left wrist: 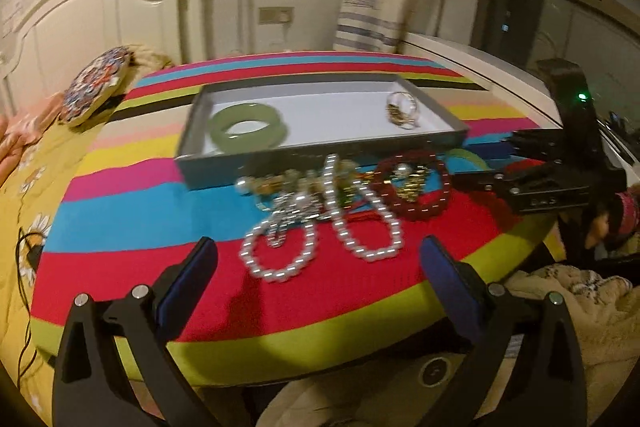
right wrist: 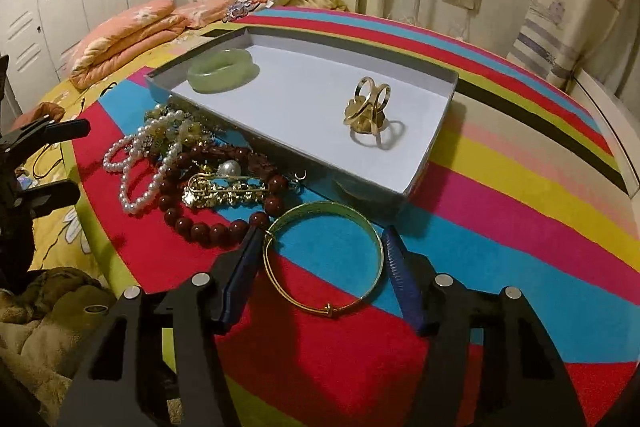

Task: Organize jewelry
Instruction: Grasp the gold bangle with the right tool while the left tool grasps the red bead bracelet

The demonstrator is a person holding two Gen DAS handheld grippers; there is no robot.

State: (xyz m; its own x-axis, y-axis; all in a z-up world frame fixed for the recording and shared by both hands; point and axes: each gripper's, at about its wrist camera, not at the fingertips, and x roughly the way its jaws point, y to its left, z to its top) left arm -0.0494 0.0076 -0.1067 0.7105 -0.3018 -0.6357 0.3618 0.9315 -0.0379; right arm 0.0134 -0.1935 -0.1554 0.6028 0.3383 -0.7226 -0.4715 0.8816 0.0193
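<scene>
The striped knitted cover (right wrist: 500,187) is lying soft and fuzzy under everything, so pieces on it are sinking slightly rather than sliding. On it, the shallow grey box (right wrist: 436,131) with a white floor is sitting at twelve o'clock from the right gripper (right wrist: 320,267); it is stiff card, thin-walled, judged light. Inside it, a smooth green jade-like bangle (right wrist: 222,69) is resting at the box's ten o'clock corner, and a gold double-ring ornament (right wrist: 366,109) is standing toward three o'clock.

Just outside the box's near wall, at ten o'clock from the right gripper, a tangled heap is lying: a dark red bead bracelet (right wrist: 218,223), pearl strands (right wrist: 136,167) and a gold brooch (right wrist: 224,193), all loose and liable to snag.

The thin gold bangle (right wrist: 324,255) is lying flat between the right gripper's blue ribbed pads (right wrist: 400,275), which are standing part-closed against its outer rim at nine and three o'clock. It is judged rigid, light, polished and slippery; gripping across its width should be done gently, as the thin hoop may spring out.

The left gripper (left wrist: 320,267) is hovering wide open, holding nothing, over the pearl strands.
</scene>
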